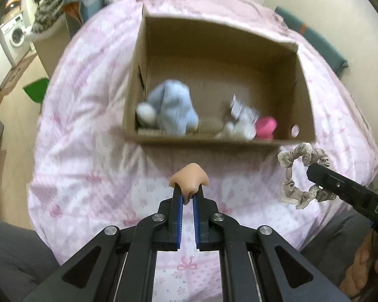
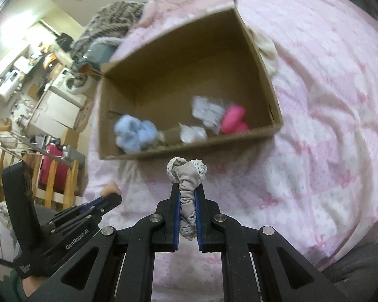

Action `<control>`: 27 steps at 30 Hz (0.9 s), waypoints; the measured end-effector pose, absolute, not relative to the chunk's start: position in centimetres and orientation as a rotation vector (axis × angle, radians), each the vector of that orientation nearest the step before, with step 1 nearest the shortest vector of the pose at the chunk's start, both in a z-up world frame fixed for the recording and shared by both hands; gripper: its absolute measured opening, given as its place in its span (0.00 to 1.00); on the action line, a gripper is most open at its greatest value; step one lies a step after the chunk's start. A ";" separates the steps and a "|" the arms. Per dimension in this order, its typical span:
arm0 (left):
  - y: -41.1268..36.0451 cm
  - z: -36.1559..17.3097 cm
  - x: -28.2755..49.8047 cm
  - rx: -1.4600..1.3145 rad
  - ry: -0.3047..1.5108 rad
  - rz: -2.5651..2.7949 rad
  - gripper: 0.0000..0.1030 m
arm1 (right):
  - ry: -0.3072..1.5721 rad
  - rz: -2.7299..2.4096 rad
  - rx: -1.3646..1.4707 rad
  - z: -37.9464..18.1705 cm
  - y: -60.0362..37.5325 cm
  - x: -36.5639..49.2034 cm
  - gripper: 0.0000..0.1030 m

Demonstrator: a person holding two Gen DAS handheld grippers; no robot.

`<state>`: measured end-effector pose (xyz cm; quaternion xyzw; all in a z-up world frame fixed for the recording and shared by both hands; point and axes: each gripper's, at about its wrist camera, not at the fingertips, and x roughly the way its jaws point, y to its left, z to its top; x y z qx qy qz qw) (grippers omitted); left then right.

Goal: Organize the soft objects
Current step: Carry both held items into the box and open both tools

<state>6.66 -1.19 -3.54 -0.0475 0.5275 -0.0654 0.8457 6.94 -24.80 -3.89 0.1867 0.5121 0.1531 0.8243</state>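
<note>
Left claw [image 1: 188,196] clamped on soft flesh-toned nose toy [image 1: 189,179] by a thin edge; right claw [image 2: 187,196] clamped on grey scrunchie [image 2: 186,176]; cardboard box [image 1: 204,142] at 12 o'clock; risk: both held short of its rim, early release drops them on the bed [image 1: 93,151]; nose may slip.

Light: soft, even indoor glow
Blur: toys in the cardboard box [image 1: 214,50] smeared
Edges: bent, dark corners beyond the box
</note>
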 end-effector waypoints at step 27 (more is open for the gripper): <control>-5.9 -0.6 18.3 0.016 0.973 -0.155 0.07 | 0.920 0.285 0.371 -1.3 -27.2 16.1 0.11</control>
